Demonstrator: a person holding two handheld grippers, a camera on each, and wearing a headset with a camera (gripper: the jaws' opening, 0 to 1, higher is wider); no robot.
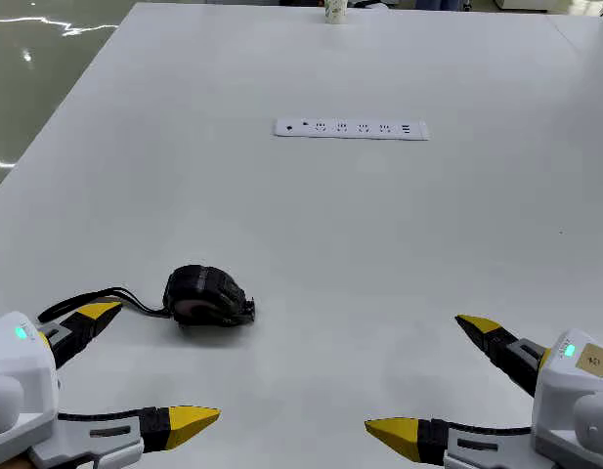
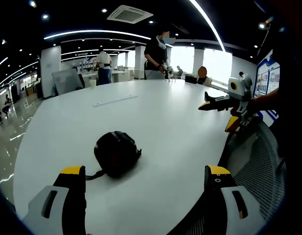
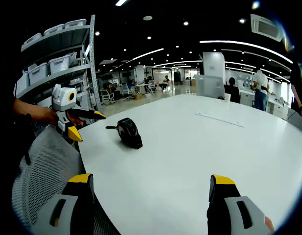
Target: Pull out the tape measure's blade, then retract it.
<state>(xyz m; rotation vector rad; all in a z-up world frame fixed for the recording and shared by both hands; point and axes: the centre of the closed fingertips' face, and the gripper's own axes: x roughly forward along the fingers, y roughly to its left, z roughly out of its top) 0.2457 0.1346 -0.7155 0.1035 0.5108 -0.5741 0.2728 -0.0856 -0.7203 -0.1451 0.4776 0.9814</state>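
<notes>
- the tape measure (image 1: 208, 296) lies on the white surface (image 1: 330, 215) in front of the left gripper (image 1: 162, 362); its long axis runs left to right in the head view, and its cord trails left, near that gripper's upper jaw.
- the left gripper and the right gripper (image 1: 416, 372) have their jaws spread wide, holding nothing.
- the head view shows a power strip (image 1: 351, 129) farther back; the gripper views add people (image 2: 155, 54) and shelves (image 3: 53, 63).
- the blade's slot is too dark to make out; a cup (image 1: 335, 10) is cut off at the top edge.
</notes>
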